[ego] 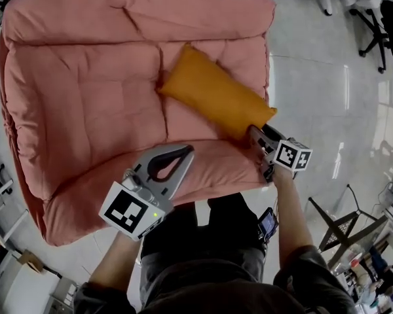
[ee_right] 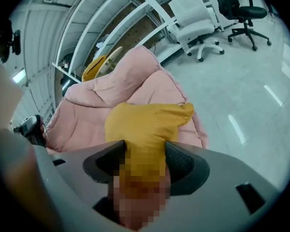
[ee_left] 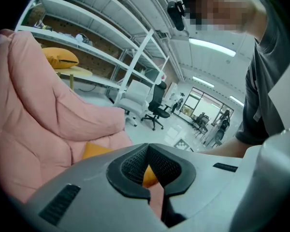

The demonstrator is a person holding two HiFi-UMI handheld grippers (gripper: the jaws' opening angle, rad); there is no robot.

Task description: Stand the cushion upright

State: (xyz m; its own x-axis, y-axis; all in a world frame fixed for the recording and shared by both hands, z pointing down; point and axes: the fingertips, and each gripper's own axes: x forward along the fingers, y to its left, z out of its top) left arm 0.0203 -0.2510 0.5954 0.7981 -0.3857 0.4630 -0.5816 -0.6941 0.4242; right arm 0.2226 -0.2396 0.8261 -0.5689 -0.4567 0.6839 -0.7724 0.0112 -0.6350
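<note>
Scene: We look down on a big pink sofa (ego: 85, 77) on a pale, glossy floor (ego: 327, 77). A person stands at its front edge with a gripper in each hand.
Cushion: The orange cushion (ego: 213, 90) lies flat on the seat. It slants from the middle of the sofa toward the front right corner and is not upright.
Right gripper: We find the right gripper (ee_right: 145, 148) at that front right corner, tilted down toward the cushion's near end. Its jaws stand wide apart, and the cushion's end sits in the gap between them, filling it from pad to pad.
Left gripper: The left gripper (ego: 188, 150) hangs over the sofa's front edge, left of the cushion's near end and apart from it. Its jaws are closed tip to tip and hold nothing. Through the loop behind the tips we glimpse a sliver of orange cushion and pink sofa.
Markers: Each gripper's cube faces up at us, the left cube (ego: 130, 211) near the person's waist, the right cube (ego: 293, 154) just off the sofa's corner.
Background: We see white shelves (ee_left: 87, 47) behind the sofa, with a yellow pillow (ee_left: 60, 58) on one shelf. Office chairs (ee_right: 198, 18) stand on the floor beyond.
</note>
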